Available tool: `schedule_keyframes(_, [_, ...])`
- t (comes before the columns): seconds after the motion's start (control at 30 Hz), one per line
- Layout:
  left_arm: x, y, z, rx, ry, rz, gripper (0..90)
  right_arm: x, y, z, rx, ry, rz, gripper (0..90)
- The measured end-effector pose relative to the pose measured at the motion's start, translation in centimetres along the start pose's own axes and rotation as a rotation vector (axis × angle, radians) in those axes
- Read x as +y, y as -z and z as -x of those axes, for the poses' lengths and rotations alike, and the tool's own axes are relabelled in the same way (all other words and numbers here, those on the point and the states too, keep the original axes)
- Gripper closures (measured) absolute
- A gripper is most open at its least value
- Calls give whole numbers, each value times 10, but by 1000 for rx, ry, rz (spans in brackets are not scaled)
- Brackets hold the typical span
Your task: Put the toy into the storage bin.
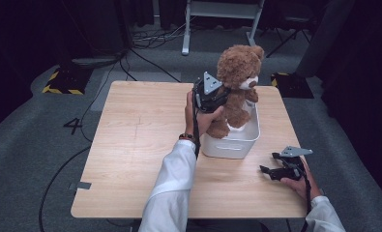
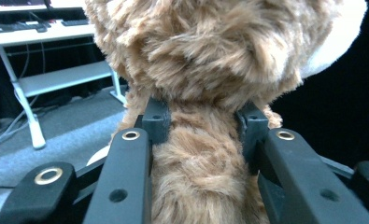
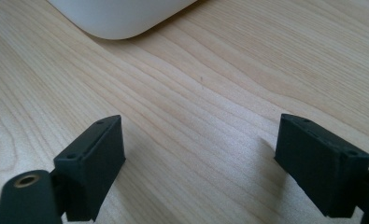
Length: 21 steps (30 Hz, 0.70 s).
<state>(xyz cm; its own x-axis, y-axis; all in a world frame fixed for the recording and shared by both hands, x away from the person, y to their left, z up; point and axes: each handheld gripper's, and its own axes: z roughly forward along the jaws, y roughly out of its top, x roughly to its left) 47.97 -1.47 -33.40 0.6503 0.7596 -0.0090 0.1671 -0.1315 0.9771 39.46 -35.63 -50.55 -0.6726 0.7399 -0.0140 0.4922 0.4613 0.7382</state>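
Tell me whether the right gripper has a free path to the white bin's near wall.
Probably yes: the right gripper rests open on the table, and bare wood lies between it and the white bin.

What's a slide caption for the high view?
Left tool grips a brown teddy bear standing in a white bin; right tool rests open on the table.

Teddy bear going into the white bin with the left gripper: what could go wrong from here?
1. The left gripper pinches the teddy bear only at the neck, in soft fur; the heavy head above might tip, or the fur slip through the fingers.
2. The bear stands tall over the white bin; once released it may topple over the rim.
3. The bin is not steadied: the right gripper rests open on the table, apart from it, so a push could slide the bin.
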Motion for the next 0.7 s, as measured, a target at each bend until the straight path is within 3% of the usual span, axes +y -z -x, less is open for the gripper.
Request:
schedule_keyframes(0.17, [-8, 0, 0, -14, -1, -15, 647, 0, 0, 0, 0, 0, 0, 155])
schedule_keyframes(0.37, [-14, -1, 4, -51, -56, -62, 635, 0, 0, 0, 1, 0, -1, 155])
schedule_keyframes(0.6, [-24, -5, 4, -76, -88, -126, 624, 0, 0, 0, 1, -1, -1, 155])
schedule_keyframes(0.7, [-25, -5, 3, -77, -83, -132, 622, 0, 0, 0, 1, -1, -1, 155])
